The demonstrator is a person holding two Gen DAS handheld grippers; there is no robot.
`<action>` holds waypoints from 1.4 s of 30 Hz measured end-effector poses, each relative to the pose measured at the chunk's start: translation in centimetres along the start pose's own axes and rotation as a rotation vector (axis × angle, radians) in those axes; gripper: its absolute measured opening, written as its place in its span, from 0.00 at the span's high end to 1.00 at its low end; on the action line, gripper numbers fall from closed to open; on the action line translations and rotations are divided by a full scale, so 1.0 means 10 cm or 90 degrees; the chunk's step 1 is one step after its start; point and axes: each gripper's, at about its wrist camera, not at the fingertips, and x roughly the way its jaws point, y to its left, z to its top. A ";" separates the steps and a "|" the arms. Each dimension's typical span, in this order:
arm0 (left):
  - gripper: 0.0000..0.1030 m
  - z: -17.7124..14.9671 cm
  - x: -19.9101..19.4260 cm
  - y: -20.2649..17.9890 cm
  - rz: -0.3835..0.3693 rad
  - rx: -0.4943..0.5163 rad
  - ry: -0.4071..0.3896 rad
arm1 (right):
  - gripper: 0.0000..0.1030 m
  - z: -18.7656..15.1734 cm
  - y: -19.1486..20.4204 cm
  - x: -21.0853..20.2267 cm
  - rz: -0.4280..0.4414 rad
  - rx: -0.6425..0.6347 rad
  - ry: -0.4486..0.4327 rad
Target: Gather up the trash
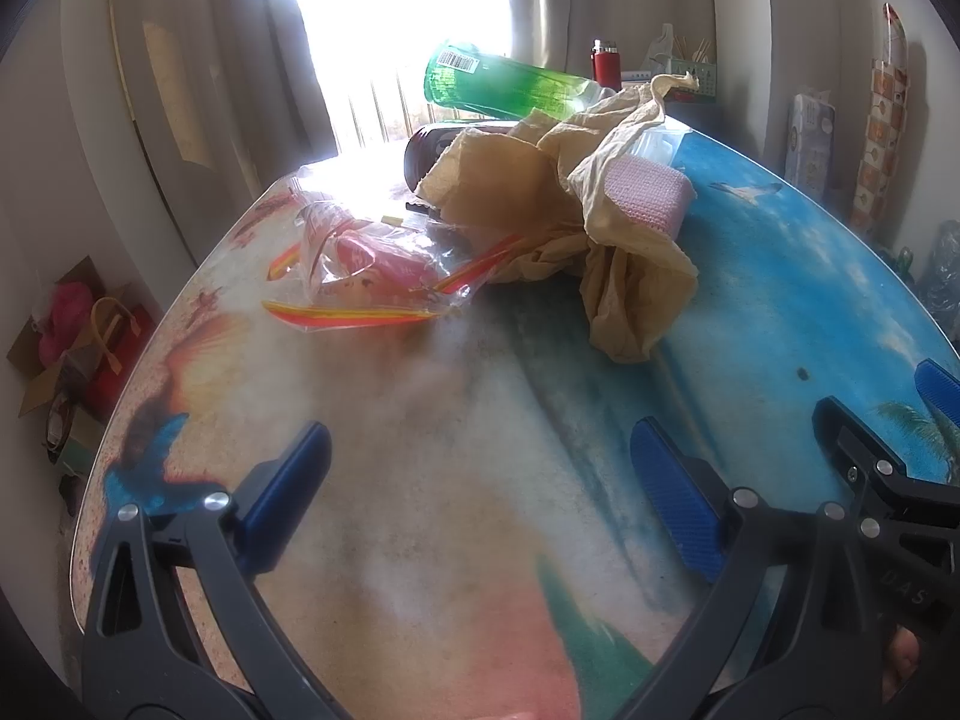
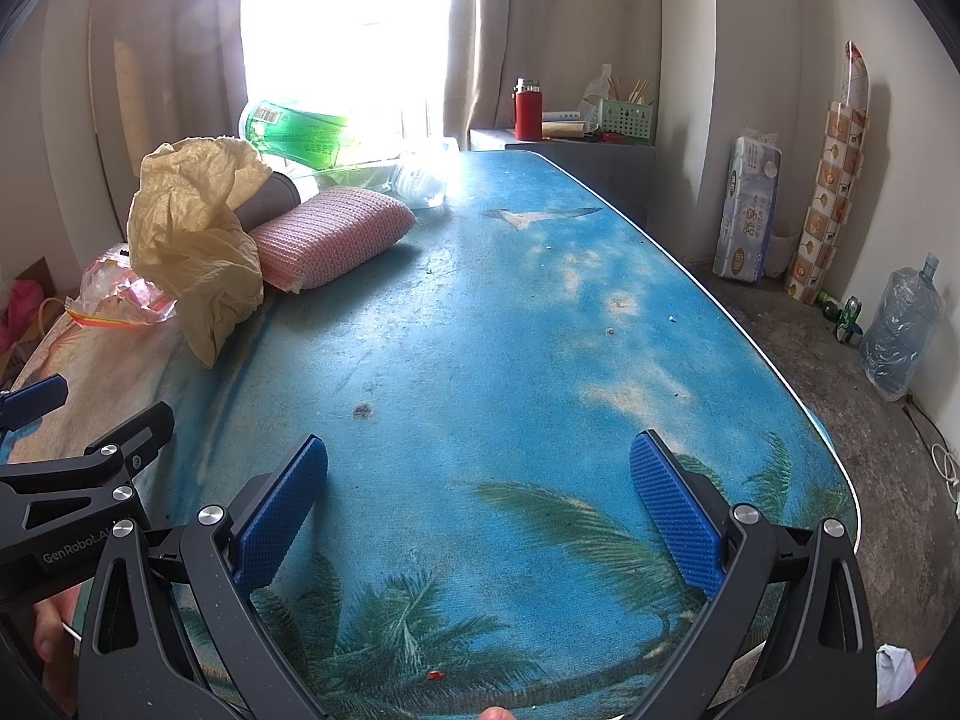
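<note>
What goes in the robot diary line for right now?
left gripper open | right gripper open | trash pile untouched on table

Crumpled, matt yellowish paper; knitted pink sponge, coarse weave. Glossy clear plastic bag, wrinkled, beside a translucent green plastic bottle. Matt printed table, scuffed and gritty. Blue ribbed rubbery pads on matt black plastic gripper frames with shiny metal rivets.

At the lower left of the right wrist view, the black arm of the left gripper reads "GenRobot.AI". At the lower right of the left wrist view, the right gripper shows the letters "DAS". The green bottle carries a barcode label, its print too small to read.
</note>
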 end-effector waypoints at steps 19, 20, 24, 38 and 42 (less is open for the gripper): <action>0.07 -0.01 0.00 -0.01 0.000 0.005 -0.004 | 0.05 0.00 0.00 0.00 0.000 0.000 0.000; 0.07 -0.01 0.00 -0.01 0.000 0.005 -0.004 | 0.05 0.00 0.00 0.00 0.000 0.000 0.000; 0.07 -0.01 0.00 -0.02 0.000 0.005 -0.004 | 0.05 0.00 0.00 0.00 0.000 0.000 0.000; 0.07 -0.02 0.00 -0.02 0.000 0.005 -0.006 | 0.05 0.00 0.00 0.00 0.000 0.000 0.000; 0.07 -0.02 0.00 -0.02 0.000 0.005 -0.006 | 0.05 0.00 0.00 0.00 0.000 0.000 0.000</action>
